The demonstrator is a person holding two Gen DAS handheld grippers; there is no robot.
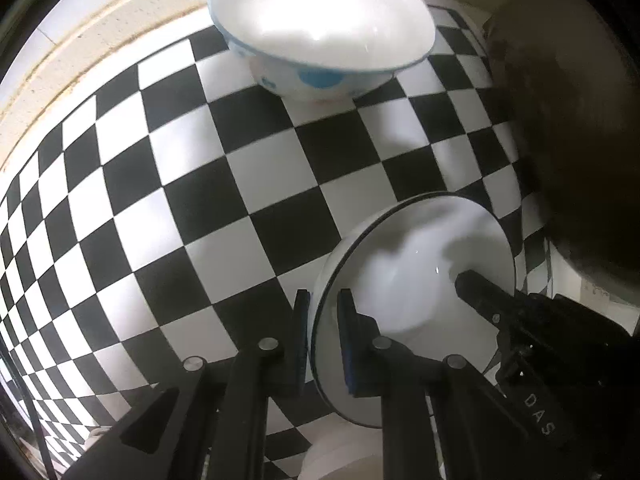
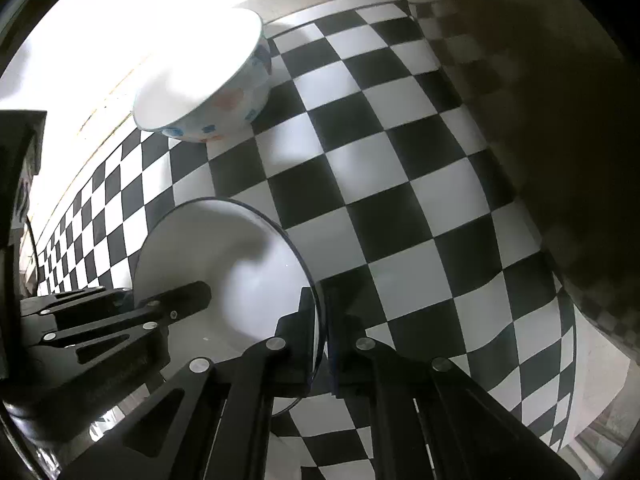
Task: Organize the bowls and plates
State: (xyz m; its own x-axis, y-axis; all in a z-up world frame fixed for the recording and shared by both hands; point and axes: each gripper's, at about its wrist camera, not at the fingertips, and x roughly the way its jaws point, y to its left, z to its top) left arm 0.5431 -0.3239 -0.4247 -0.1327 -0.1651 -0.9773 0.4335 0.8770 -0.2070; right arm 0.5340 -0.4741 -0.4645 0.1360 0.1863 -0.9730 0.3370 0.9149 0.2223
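A white dish with a thin dark rim (image 1: pixel 408 264) hangs tilted above the checkered cloth, gripped from two sides. My left gripper (image 1: pixel 322 300) is shut on its near rim, one pad inside and one outside. A finger (image 1: pixel 480 292) of my right gripper reaches into the dish from the right. In the right wrist view my right gripper (image 2: pixel 320 300) is shut on the rim of the same dish (image 2: pixel 224 248), and the left gripper's finger (image 2: pixel 188 296) lies inside it at the left. A white bowl with blue and red dots (image 1: pixel 320 32) (image 2: pixel 208 80) stands upright on the cloth farther off.
A black-and-white checkered cloth (image 1: pixel 200 200) (image 2: pixel 400 200) covers the table, with a cream edge (image 1: pixel 80 40) beyond it. A large dark blurred shape (image 1: pixel 580 120) (image 2: pixel 560 120) fills the right side. Something white (image 1: pixel 340 456) lies under the grippers at the bottom.
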